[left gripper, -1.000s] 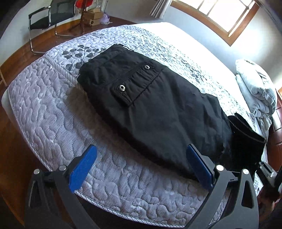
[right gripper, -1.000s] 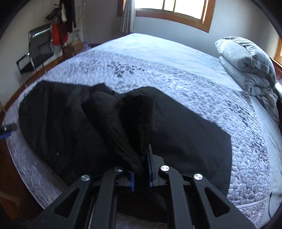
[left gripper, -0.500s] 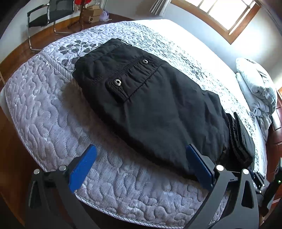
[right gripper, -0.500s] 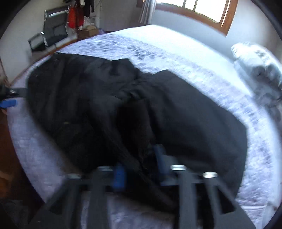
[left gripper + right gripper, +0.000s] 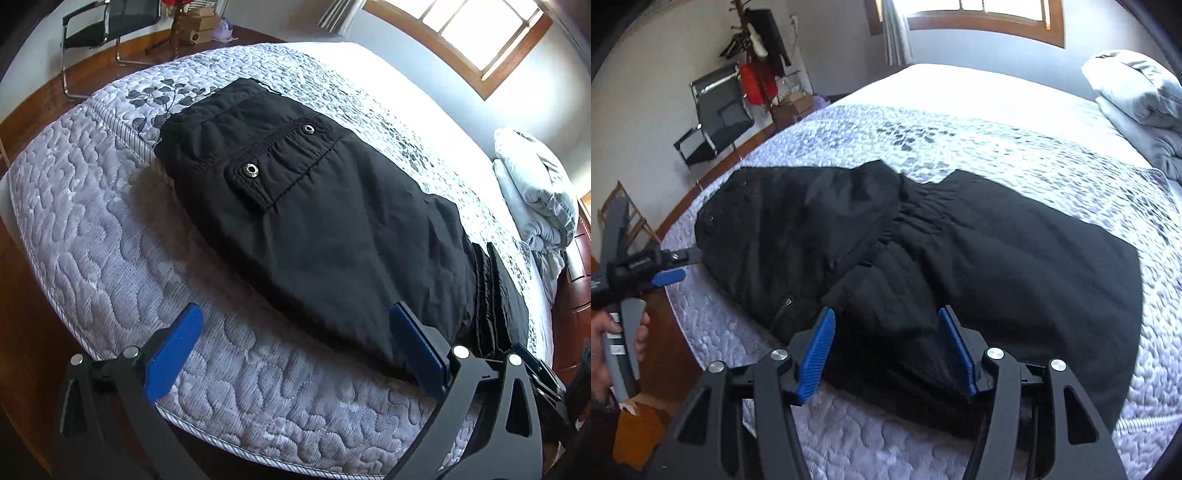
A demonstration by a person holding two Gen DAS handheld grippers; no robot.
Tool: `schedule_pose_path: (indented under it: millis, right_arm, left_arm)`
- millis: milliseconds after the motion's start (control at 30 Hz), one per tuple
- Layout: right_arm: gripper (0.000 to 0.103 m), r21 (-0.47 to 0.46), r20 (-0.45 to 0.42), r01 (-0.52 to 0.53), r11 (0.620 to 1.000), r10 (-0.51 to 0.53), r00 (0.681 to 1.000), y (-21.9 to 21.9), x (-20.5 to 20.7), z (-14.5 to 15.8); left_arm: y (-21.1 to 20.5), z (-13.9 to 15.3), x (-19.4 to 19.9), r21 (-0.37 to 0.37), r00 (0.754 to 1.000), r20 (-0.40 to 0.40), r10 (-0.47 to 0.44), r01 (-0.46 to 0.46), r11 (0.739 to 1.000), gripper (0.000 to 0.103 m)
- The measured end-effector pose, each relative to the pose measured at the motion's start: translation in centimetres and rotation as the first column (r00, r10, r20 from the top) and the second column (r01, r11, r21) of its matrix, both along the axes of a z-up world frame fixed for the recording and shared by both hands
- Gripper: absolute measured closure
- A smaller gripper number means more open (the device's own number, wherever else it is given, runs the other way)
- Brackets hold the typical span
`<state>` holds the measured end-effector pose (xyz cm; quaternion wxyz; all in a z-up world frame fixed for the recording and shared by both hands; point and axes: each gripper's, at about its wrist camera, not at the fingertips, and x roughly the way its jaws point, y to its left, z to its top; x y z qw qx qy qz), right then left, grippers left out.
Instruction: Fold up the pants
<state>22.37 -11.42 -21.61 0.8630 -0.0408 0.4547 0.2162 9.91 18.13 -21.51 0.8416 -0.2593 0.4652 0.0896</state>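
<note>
Black pants (image 5: 317, 225) lie on the quilted grey mattress (image 5: 92, 229), waistband and two metal snaps at the far left end, legs folded over toward the right. My left gripper (image 5: 295, 347) is open and empty, hovering above the mattress edge beside the pants' near hem. In the right wrist view the pants (image 5: 979, 258) spread across the bed with a bunched fold in the middle. My right gripper (image 5: 890, 350) is open, its blue pads either side of the near fold, holding nothing. The left gripper also shows in that view (image 5: 670, 269), at the left bed edge.
A folded grey duvet (image 5: 535, 199) sits at the head of the bed. A black chair (image 5: 716, 114) and cardboard boxes (image 5: 195, 26) stand by the far wall on a wooden floor. A hand (image 5: 613, 350) holds the left gripper's handle.
My right gripper has opened and let go of the pants fold it held; the fold now lies on the bed. The left gripper stayed open, almost still.
</note>
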Motion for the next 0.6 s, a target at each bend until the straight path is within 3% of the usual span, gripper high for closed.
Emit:
schedule_pose_path:
  millis: [67, 133, 200, 267, 467, 600]
  right_arm:
    - [0.045, -0.024, -0.006, 0.004, 1.000, -0.004, 1.000, 0.5, 0.5, -0.7]
    - [0.052, -0.020, -0.027, 0.007, 1.000, -0.008, 1.000, 0.5, 1.0, -1.3]
    - [0.076, -0.009, -0.049, 0.001, 1.000, -0.001, 0.999, 0.5, 1.2, -1.7]
    - [0.089, 0.005, -0.049, -0.032, 0.999, 0.032, 0.998, 0.7, 1.0, -1.4]
    - [0.094, 0.115, -0.063, -0.199, 0.973, 0.207, 0.976, 0.9, -1.1, 0.1]
    - [0.094, 0.052, -0.028, -0.211, 0.976, 0.212, 0.977, 1.9, -1.6, 0.0]
  left_arm:
    - [0.0, 0.2, 0.0, 0.011, 1.000, 0.001, -0.009, 0.009, 1.000, 0.003]
    - [0.2, 0.4, 0.1, 0.025, 1.000, 0.005, -0.010, 0.010, 1.000, 0.003]
    - [0.5, 0.4, 0.1, 0.023, 1.000, 0.005, -0.007, 0.007, 1.000, 0.003]
    - [0.9, 0.2, 0.0, 0.016, 1.000, 0.004, 0.004, -0.004, 1.000, 0.003]
    - [1.5, -0.5, -0.3, -0.011, 0.999, -0.004, 0.032, -0.032, 0.999, 0.003]
    - [1.1, -0.7, -0.3, -0.013, 1.000, -0.007, 0.024, -0.024, 1.000, 0.003]
